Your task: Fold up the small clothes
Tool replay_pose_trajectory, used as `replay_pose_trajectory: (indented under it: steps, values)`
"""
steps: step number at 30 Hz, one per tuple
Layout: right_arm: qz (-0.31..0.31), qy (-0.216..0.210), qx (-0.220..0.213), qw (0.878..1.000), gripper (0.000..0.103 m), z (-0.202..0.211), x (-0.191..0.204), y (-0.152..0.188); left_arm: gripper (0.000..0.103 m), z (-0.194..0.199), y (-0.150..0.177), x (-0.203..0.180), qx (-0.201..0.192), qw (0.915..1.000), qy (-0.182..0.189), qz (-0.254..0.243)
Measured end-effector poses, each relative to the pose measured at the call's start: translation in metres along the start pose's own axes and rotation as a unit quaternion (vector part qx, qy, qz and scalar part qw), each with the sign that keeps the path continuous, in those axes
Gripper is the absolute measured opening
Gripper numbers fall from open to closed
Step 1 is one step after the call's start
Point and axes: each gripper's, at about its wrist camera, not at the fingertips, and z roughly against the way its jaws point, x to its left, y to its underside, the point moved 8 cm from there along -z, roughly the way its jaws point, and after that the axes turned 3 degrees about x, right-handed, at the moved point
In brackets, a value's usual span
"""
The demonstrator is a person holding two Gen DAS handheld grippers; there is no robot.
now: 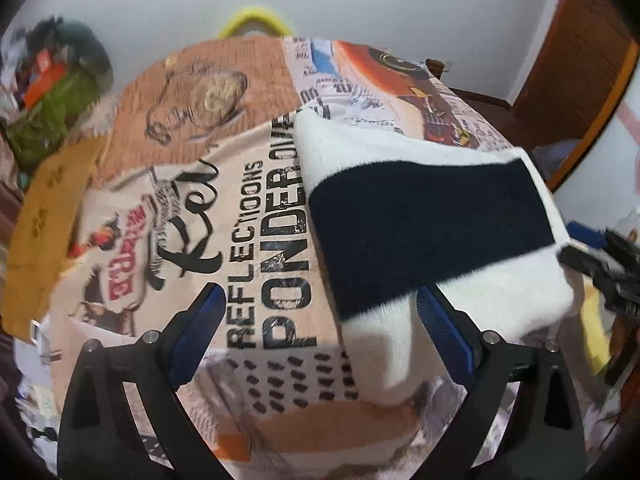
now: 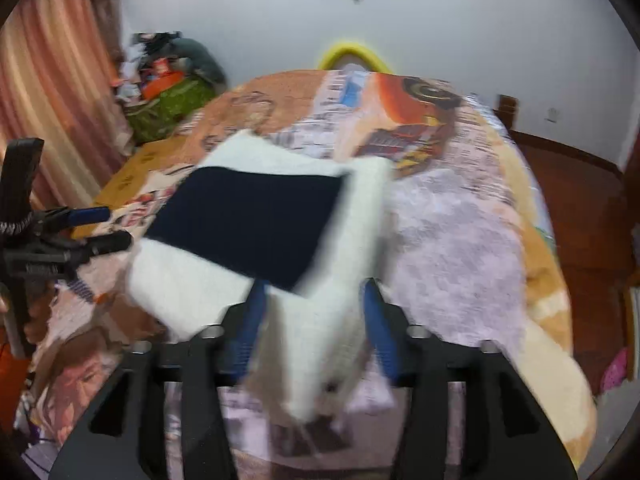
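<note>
While fluffy white garment with wide navy band (image 2: 256, 220) lies mid-bed on printed bedspread (image 1: 256, 240), right gripper (image 2: 310, 312) straddles its near edge, jaws apart, cloth between; left gripper (image 1: 316, 312) spread at opposite edge, unclamped, likely readying fold.

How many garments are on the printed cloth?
1: a white garment with a dark band, held between both grippers, left gripper and right gripper; others may be out of view.

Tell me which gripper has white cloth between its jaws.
The right gripper: white sweater fabric hangs between its blue jaws. The left gripper stands open beside the sweater, its jaws holding nothing.
</note>
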Motion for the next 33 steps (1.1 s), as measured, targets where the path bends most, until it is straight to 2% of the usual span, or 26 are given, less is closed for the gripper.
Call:
replay_pose_trajectory:
  steps: [2,4,8,11,16,17,18,19,20,23,25,28,33]
  values:
    - [-0.016,-0.008,0.005,1.000,0.065,-0.002,-0.009,0.000,0.097,-0.010,-0.007,0.000,0.011,0.9997,0.022,0.009]
    - [-0.043,-0.026,0.019,0.999,0.072,-0.008,-0.016,0.001,0.097,-0.022,-0.012,-0.004,0.023,0.9989,0.038,0.014]
    - [-0.100,-0.076,0.048,0.991,0.073,-0.026,-0.023,0.005,0.097,-0.045,-0.017,-0.014,0.054,0.9942,0.085,0.036]
    - [-0.119,-0.108,0.068,0.985,0.073,-0.040,-0.020,0.007,0.098,-0.055,-0.017,-0.020,0.066,0.9904,0.111,0.048]
    - [-0.123,-0.145,0.090,0.978,0.074,-0.060,-0.009,0.008,0.099,-0.071,-0.010,-0.028,0.099,0.9796,0.160,0.070]
    - [-0.128,-0.152,0.091,0.976,0.075,-0.062,-0.008,0.008,0.099,-0.075,-0.008,-0.031,0.107,0.9754,0.177,0.078]
    - [-0.137,-0.159,0.091,0.973,0.075,-0.065,-0.007,0.007,0.097,-0.077,-0.007,-0.033,0.109,0.9720,0.191,0.083]
    - [-0.142,-0.166,0.090,0.972,0.075,-0.066,-0.008,0.006,0.088,-0.078,-0.006,-0.037,0.110,0.9680,0.208,0.089]
    - [-0.146,-0.171,0.087,0.970,0.075,-0.067,-0.008,0.006,0.086,-0.079,-0.005,-0.039,0.110,0.9651,0.218,0.094]
    - [-0.151,-0.178,0.082,0.969,0.066,-0.066,-0.005,0.008,0.079,-0.075,-0.006,-0.040,0.100,0.9658,0.218,0.099]
    - [-0.148,-0.178,0.080,0.970,0.056,-0.059,-0.003,0.008,0.073,-0.068,-0.007,-0.041,0.093,0.9673,0.215,0.097]
    - [-0.133,-0.168,0.075,0.974,0.046,-0.049,0.003,0.005,0.063,-0.054,-0.009,-0.041,0.080,0.9725,0.202,0.083]
    - [-0.102,-0.168,0.060,0.979,0.041,-0.032,0.022,-0.009,0.057,-0.012,-0.011,-0.036,0.035,0.9841,0.167,0.047]
